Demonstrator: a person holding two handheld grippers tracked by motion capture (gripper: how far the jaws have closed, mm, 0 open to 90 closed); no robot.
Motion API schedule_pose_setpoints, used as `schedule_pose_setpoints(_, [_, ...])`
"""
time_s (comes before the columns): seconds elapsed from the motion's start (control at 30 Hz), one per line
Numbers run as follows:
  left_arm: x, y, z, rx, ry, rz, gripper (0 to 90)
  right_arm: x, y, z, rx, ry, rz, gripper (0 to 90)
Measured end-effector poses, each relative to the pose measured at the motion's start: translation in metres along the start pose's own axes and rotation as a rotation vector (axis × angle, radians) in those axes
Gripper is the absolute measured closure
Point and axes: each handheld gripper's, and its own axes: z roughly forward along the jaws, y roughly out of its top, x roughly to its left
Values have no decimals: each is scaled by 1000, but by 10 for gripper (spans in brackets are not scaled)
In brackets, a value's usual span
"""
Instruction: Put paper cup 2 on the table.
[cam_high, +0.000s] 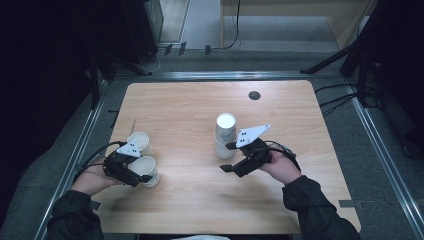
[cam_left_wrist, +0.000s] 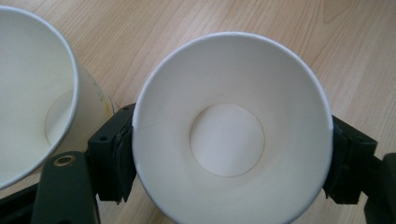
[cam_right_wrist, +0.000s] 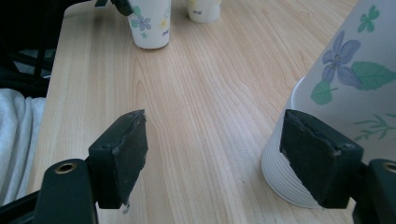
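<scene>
two loose paper cups sit to the left of the cup stack (cam_high: 225, 136), and we treat that stack as our landmark. our left gripper (cam_high: 131, 173) straddles the near cup (cam_high: 148, 170), a pad on each side of its wall; whether the pads press or merely rest there we cannot tell. we take it that this cup is meant to go onto the stack. the far cup (cam_high: 139, 142) stands just behind it, farther from the stack's near side. our right gripper (cam_high: 239, 161) waits just beside the stack's lower right, jaws spread with nothing between them, probably to steady it. the left gripper view looks straight into the near cup (cam_left_wrist: 232, 130), showing its empty bottom, which the high view misses. the right gripper view shows the stack's (cam_right_wrist: 345, 98) flower print and ribbed lower cup, close by one pad (cam_right_wrist: 319, 156).
</scene>
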Motion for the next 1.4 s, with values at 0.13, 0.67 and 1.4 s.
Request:
schedule_pose_setpoints(0.13, [-1, 1, 1, 5, -3, 9, 199, 0, 0, 0, 5, -2, -2, 233])
schedule_pose_setpoints(0.67, [-1, 2, 0, 0, -16, 1, 157, 1, 0, 2, 16, -4, -12, 233])
schedule_pose_setpoints(1.4, [-1, 7, -22, -66, -30, -12, 148, 0, 0, 1, 10, -8, -16, 233])
